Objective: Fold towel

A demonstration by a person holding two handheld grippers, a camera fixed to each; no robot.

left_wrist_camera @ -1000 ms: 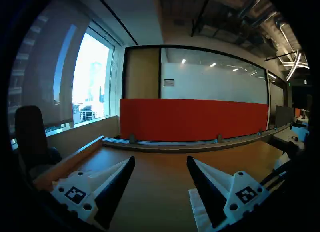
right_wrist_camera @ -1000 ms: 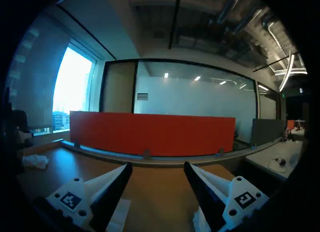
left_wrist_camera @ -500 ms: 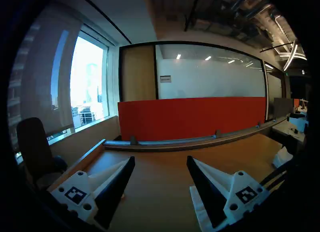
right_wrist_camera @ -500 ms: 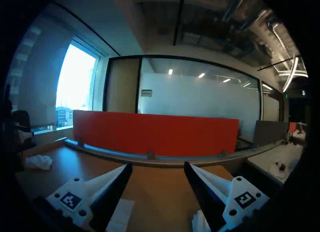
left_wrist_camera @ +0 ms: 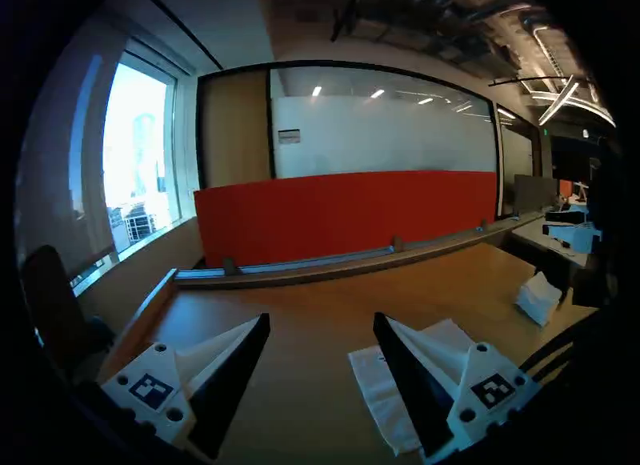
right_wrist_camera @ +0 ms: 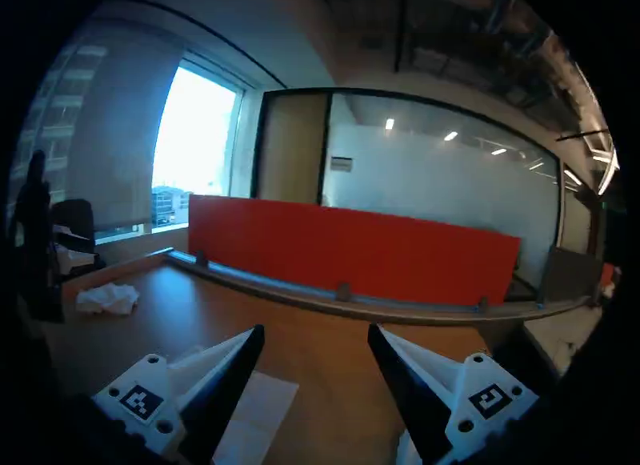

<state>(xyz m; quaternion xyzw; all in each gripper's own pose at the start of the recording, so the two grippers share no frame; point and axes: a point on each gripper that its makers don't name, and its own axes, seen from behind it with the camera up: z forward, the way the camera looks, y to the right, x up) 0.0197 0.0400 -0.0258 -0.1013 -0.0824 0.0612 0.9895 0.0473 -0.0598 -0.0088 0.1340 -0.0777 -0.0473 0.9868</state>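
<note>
In the left gripper view a flat white towel (left_wrist_camera: pixel 382 377) lies on the wooden table (left_wrist_camera: pixel 320 297), its right part hidden under the right finger. My left gripper (left_wrist_camera: pixel 320 317) hovers over the table, open, with nothing between its fingers. In the right gripper view the flat white towel (right_wrist_camera: pixel 258 407) shows low down beside the left finger. My right gripper (right_wrist_camera: pixel 316 329) is open above the table (right_wrist_camera: pixel 320 353) and holds nothing.
A crumpled white cloth (left_wrist_camera: pixel 538 297) rests near the table's right side; another crumpled cloth (right_wrist_camera: pixel 106 298) lies at the left. A red divider (left_wrist_camera: pixel 344 213) on a grey rail bounds the table's far edge. A dark chair (left_wrist_camera: pixel 48 305) stands by the window. Neighbouring desks (left_wrist_camera: pixel 560 233) are at the right.
The left gripper view has swung right and dipped, bringing more of the towel and the crumpled cloth into sight. The right gripper view has turned left. Both grippers stay open.
</note>
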